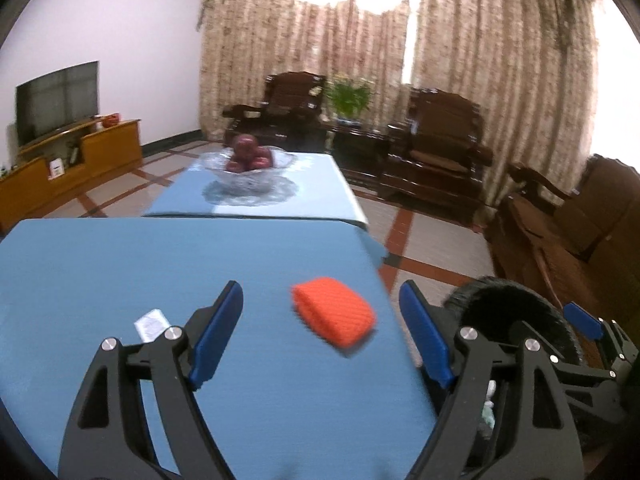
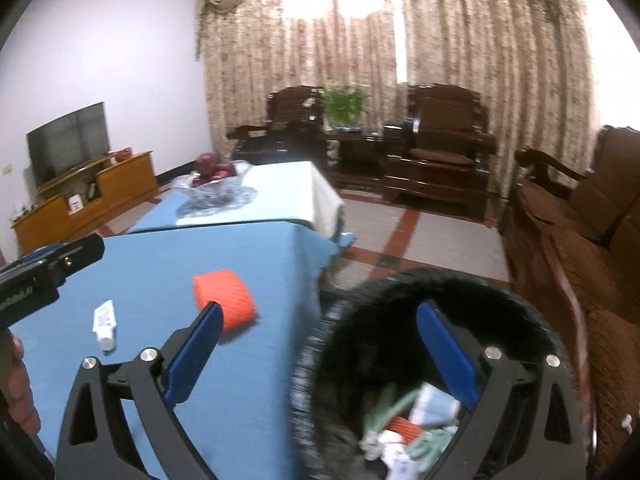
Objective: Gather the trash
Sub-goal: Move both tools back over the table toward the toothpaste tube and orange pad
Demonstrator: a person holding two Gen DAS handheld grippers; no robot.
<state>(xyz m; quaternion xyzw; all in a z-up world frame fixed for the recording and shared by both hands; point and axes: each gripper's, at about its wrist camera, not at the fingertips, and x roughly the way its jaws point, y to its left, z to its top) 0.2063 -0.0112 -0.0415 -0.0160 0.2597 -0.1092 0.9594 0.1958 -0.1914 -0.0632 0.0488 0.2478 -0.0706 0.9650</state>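
An orange knitted pad (image 1: 334, 322) lies near the right edge of the blue table (image 1: 120, 272). A small white tube (image 1: 151, 324) lies to its left. My left gripper (image 1: 322, 336) hovers open over the table; the orange pad shows between its blue fingers with neither pad touching it. In the right wrist view my right gripper (image 2: 322, 352) is open and empty, its right finger over the mouth of the black mesh bin (image 2: 440, 280). The bin holds several pieces of trash (image 2: 408, 420). The orange pad (image 2: 224, 300) and the white tube (image 2: 105, 324) also show there.
A glass bowl of red fruit (image 1: 248, 164) stands on the far part of the table. The black bin (image 1: 512, 308) stands on the tiled floor beside the table's right edge. A brown sofa (image 2: 580, 248) runs along the right. A hand (image 2: 16, 392) shows at the left edge.
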